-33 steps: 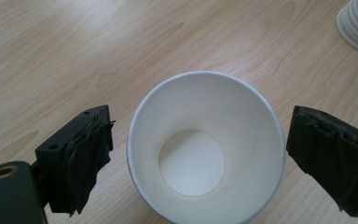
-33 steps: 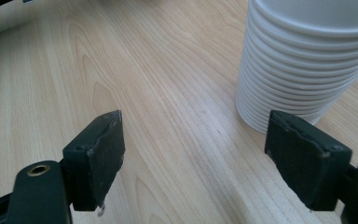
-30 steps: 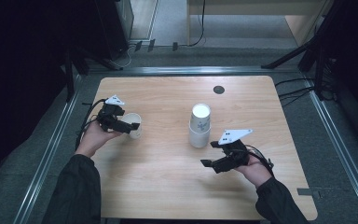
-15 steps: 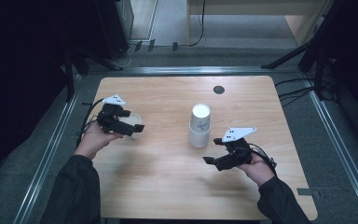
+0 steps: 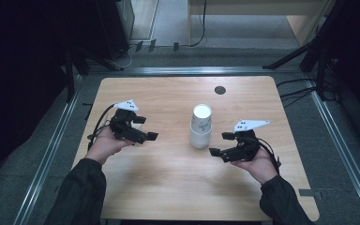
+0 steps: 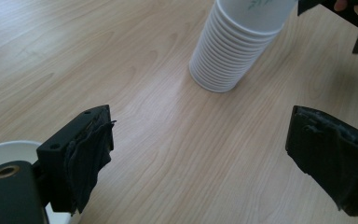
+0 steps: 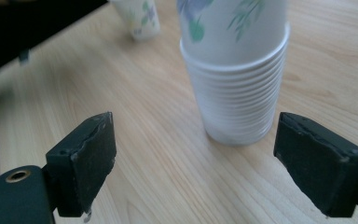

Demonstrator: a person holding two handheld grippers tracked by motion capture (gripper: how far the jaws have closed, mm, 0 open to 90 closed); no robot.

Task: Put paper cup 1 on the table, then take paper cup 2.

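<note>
A tall stack of white paper cups [image 5: 200, 126] with a flower print stands mid-table, also close ahead in the left gripper view [image 6: 223, 60] and the right gripper view [image 7: 237, 88]. A single printed cup [image 7: 140, 18] stands apart at the table's left; its rim [image 6: 4, 151] shows beside my left jaw. My left gripper [image 5: 146, 129] [image 6: 200, 158] is open and empty, left of the stack. My right gripper [image 5: 220, 144] [image 7: 191, 163] sits just right of the stack. Its jaws have just been opening and now stand wide, with nothing between them.
The wooden table [image 5: 168, 187] has a dark round hole [image 5: 220, 90] near its far edge. Metal rails [image 5: 51, 150] and cables lie on the floor around it. Both forearms come in over the near edge.
My left gripper has come away from the single cup, moving right toward the stack and a little up. The right gripper's jaws have spread wider and it has lifted slightly.
</note>
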